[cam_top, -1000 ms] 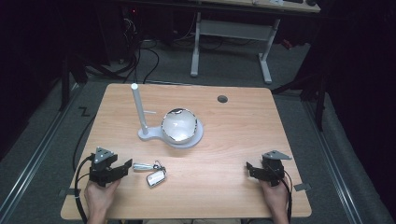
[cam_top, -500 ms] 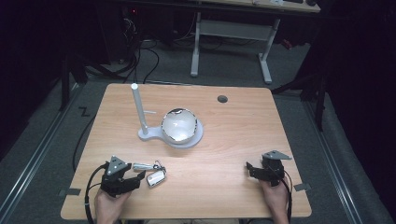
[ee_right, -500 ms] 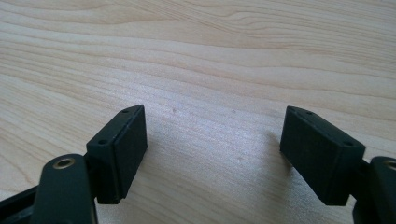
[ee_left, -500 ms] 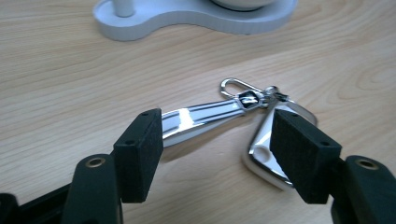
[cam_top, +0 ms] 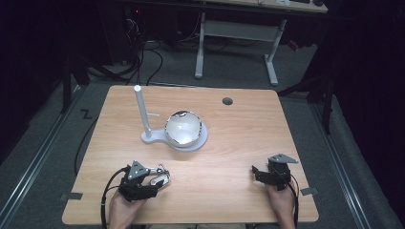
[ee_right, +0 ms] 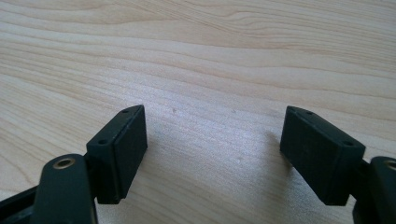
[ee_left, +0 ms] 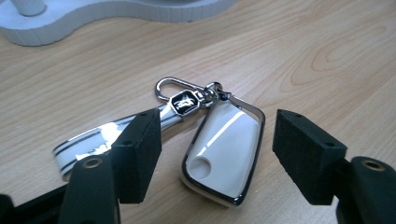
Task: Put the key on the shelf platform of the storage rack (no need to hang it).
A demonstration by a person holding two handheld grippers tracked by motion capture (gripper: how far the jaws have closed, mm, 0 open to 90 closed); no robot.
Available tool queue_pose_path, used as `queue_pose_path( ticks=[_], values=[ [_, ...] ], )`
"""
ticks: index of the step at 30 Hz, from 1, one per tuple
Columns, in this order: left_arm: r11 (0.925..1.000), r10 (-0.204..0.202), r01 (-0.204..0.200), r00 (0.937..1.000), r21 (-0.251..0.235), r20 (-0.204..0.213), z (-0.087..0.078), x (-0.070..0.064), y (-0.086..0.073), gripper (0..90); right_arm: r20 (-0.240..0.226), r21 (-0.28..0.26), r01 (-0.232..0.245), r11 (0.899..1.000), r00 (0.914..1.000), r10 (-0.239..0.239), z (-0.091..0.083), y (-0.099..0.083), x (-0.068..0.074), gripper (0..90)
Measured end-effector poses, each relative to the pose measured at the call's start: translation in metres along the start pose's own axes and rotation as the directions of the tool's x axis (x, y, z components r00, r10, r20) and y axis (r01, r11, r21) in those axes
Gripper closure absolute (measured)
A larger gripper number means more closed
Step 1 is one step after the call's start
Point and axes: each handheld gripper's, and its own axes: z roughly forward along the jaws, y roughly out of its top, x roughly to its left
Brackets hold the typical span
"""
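Key fob: a white car key fob (ee_left: 226, 151) with a chrome rim lies flat on the bench (cam_top: 239, 138), near the front left edge, between the open jaws of the left gripper (ee_left: 219, 156).
Strap and clasp: a white strap (ee_left: 100, 140) and a chrome clasp (ee_left: 170, 88) hang off the fob's top end; the strap runs under or just behind the left-hand jaw in the left gripper view.
Risk, slip: the fob's shell looks glossy and rounded, so I judge that a squeeze across its curved sides may squirt it out forward.
Risk, snag: the jaw nearest the strap may pinch the strap with the fob, or catch the strap alone, and the fob would then swing or drop.
Risk, low grip: the fob lies flat, so the jaws may scrape the wood and close above it.
Left hand: low over the bench, gripper pointed forward and to the right toward the fob, jaws wide apart and holding nothing.
Right gripper (cam_top: 272, 172): resting near the front right edge, well apart from the fob, jaws spread over bare wood.
Stand: a white stand (cam_top: 174, 138) with a post and a shiny bowl sits mid-bench, beyond the fob.
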Motion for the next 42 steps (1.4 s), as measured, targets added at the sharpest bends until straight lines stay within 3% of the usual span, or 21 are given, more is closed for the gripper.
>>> queue_pose_path(
  ticks=[10, 16, 29, 32, 42],
  values=[
    [0.9957, 0.091, -0.09, 0.9953, 0.022, -0.034, 0.013, -0.001, -0.021, 34.9, 0.0, 0.0, 0.0, 1.0, 1.0, 0.0, 0.0, 0.0, 0.0, 23.3],
    [0.9926, 0.121, -0.12, 0.9911, 0.018, -0.056, 0.019, 0.001, -0.026, 39.6, 0.0, 0.0, 0.0, 1.0, 1.0, 0.0, 0.0, 0.0, 0.0, 23.3],
    [0.9917, 0.127, -0.126, 0.9898, 0.025, -0.063, 0.021, 0.001, -0.025, 49.3, 0.0, 0.0, 0.0, 1.0, 1.0, 0.0, 0.0, 0.0, 0.0, 23.3],
    [0.9892, 0.145, -0.143, 0.9876, 0.031, -0.06, 0.021, 0.001, -0.025, 50.2, 0.0, 0.0, 0.0, 1.0, 1.0, 0.0, 0.0, 0.0, 0.0, 23.3],
    [0.993, 0.116, -0.115, 0.9925, 0.028, -0.039, 0.018, -0.009, -0.019, 50.9, -0.001, 0.0, 0.0, 1.0, 1.0, 0.0, 0.0, 0.0, 0.0, 23.3]
  ],
)
